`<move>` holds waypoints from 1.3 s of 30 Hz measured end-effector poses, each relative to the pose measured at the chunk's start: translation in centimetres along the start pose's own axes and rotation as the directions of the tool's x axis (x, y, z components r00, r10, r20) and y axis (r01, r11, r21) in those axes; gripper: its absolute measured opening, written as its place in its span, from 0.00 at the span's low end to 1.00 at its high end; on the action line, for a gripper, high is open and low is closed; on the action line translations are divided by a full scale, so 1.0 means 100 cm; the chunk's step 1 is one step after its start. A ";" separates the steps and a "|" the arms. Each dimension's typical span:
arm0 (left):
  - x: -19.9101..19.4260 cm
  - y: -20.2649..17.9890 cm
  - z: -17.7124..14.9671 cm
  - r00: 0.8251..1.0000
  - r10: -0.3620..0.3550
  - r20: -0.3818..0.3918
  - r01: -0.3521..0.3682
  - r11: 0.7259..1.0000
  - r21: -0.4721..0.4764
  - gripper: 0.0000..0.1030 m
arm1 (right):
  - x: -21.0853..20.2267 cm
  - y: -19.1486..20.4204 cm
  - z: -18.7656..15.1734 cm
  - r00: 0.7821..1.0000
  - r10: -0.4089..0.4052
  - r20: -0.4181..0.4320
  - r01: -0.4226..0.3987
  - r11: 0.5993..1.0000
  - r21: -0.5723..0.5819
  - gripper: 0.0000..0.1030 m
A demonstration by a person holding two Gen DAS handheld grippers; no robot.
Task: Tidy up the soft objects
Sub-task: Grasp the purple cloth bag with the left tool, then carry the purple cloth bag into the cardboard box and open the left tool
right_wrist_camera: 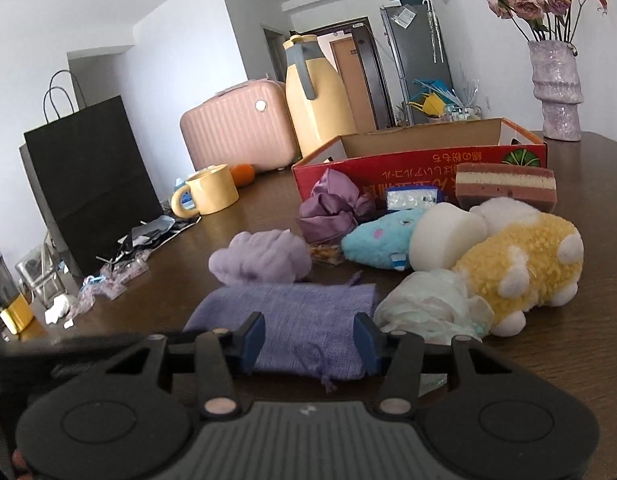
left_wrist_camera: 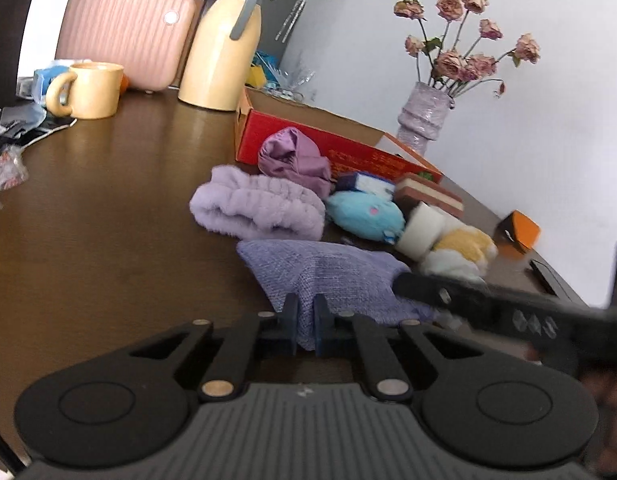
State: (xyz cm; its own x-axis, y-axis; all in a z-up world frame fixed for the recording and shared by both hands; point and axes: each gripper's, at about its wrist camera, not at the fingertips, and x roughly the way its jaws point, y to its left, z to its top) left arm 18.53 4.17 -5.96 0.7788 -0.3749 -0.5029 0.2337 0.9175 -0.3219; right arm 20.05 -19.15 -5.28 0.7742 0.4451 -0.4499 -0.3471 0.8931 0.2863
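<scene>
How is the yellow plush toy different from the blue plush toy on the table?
The yellow plush toy looks larger and has white patches and white paws; the blue plush toy looks smaller and has a pink spot. The yellow one lies beside a crumpled white cloth; the blue one lies nearer the red box. Both are fluffy.

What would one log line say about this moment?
left gripper: pinching purple cloth pouch | right gripper: jaws either side of pouch | box: empty

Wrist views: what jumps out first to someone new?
The purple pouch lies nearest, with the left tongs pinched on its edge and the right tongs astride it. Behind it is a pile of soft things, the yellow plush most vivid, in front of a red box.
</scene>
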 end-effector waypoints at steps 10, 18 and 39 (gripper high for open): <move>-0.032 0.008 -0.013 0.999 0.031 -0.033 -0.032 0.999 -0.027 0.40 | 0.016 0.013 -0.009 0.999 -0.002 -0.039 0.001 0.999 -0.046 0.64; -0.026 0.006 -0.005 1.000 0.019 -0.004 -0.019 1.000 0.004 0.18 | 0.015 0.015 -0.019 0.998 -0.034 -0.046 0.030 0.995 -0.095 0.43; -0.031 -0.030 0.030 0.995 -0.049 0.092 0.036 0.990 0.135 0.08 | -0.020 0.012 0.033 0.987 -0.005 0.161 0.041 0.974 -0.221 0.09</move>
State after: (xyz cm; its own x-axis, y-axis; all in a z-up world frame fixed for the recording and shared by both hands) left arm 17.11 2.97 -1.05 0.8169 -0.4054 -0.4103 0.3381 0.9128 -0.2289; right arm 19.84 -19.23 -1.20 0.8509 0.4246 -0.3092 -0.4238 0.9028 0.0735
